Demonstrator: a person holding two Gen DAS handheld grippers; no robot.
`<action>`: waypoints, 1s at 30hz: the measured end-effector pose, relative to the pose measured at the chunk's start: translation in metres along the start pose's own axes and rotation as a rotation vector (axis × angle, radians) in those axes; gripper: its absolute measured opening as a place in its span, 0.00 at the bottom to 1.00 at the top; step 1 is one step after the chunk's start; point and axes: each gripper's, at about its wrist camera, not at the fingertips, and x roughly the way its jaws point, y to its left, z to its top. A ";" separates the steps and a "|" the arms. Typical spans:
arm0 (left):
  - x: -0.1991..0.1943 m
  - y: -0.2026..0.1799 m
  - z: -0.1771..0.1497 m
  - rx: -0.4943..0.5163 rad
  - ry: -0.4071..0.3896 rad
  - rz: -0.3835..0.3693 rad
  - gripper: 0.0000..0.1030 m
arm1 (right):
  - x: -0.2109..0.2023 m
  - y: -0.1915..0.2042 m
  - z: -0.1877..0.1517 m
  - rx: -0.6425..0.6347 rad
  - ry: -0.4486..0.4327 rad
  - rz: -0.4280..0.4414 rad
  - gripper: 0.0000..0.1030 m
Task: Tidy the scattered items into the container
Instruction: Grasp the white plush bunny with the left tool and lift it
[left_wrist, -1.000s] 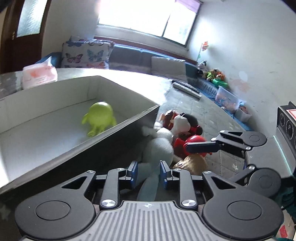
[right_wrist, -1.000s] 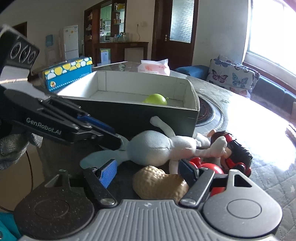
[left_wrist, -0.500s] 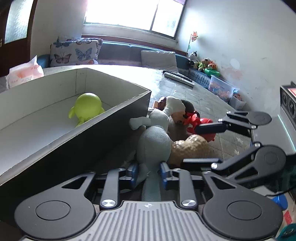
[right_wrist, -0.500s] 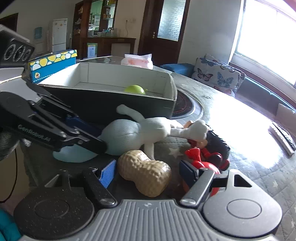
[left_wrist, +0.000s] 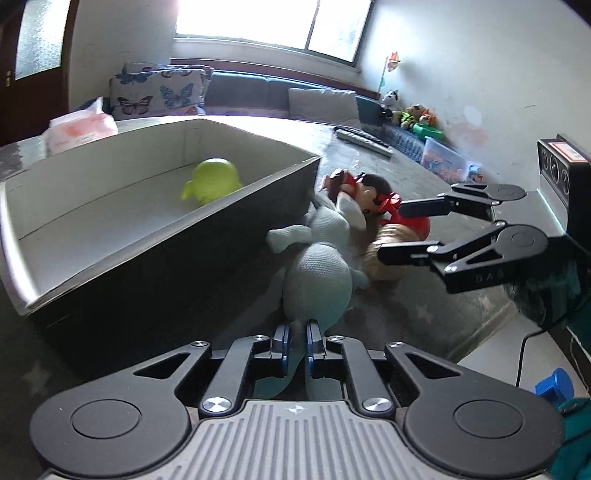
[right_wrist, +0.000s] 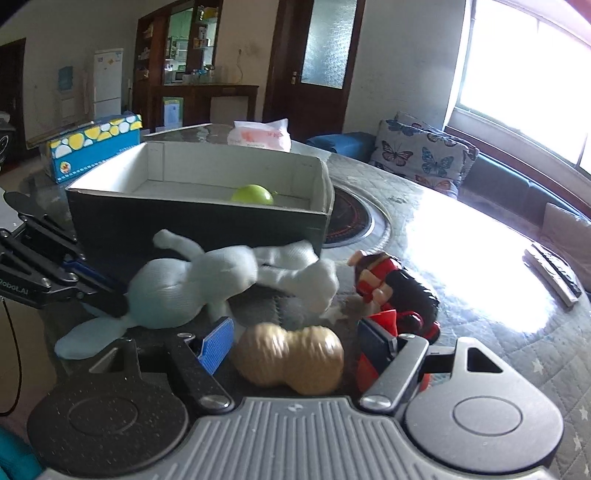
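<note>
Left gripper (left_wrist: 297, 332): jaws pinched nearly together on a flat, floppy limb of the pale blue-grey knitted plush animal (left_wrist: 317, 273). Soft, ribbed weave; round body sprawled on the table, touching the dark outer wall of the open cardboard box (left_wrist: 147, 266).

Right gripper (right_wrist: 297, 343): jaws standing wide, blue ridged pads on either side of the tan, grooved, peanut-shaped toy (right_wrist: 291, 358), with no clear pressure on it. Just beyond, against the far pad, a glossy red-and-black plastic figure (right_wrist: 395, 291) lying on its side.

Inside the box, on the white floor near the far wall: a smooth, rounded lime-green toy (left_wrist: 212, 181). Peanut, plush and figure all outside, clustered by the box's corner.

From the left wrist only: the green toy's stubby limbs, the box's full white interior, a bright window, and more toys along the far wall. From the right wrist only: the plush's long limp ear spread flat near the table edge, a round dark inset in the tabletop (right_wrist: 351, 221) beside the box, a yellow-and-blue patterned carton (right_wrist: 96, 144), a white fridge and dark wooden doors.

Underneath: a grey quilted table cover (right_wrist: 535, 369) with small stars, glaring under window light. Behind the box, a pink-and-white tissue pack (right_wrist: 258, 134); beyond, a butterfly-print cushion (right_wrist: 421, 158) on a bench.
</note>
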 end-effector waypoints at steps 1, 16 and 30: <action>-0.004 0.002 -0.002 -0.004 0.003 0.007 0.10 | 0.000 0.002 0.001 -0.005 -0.002 0.009 0.74; -0.025 0.010 -0.006 -0.037 -0.032 0.001 0.28 | 0.022 0.033 0.020 -0.022 0.007 0.208 0.72; -0.010 0.007 -0.005 0.025 -0.030 0.083 0.28 | 0.034 0.041 0.027 -0.169 0.019 0.247 0.73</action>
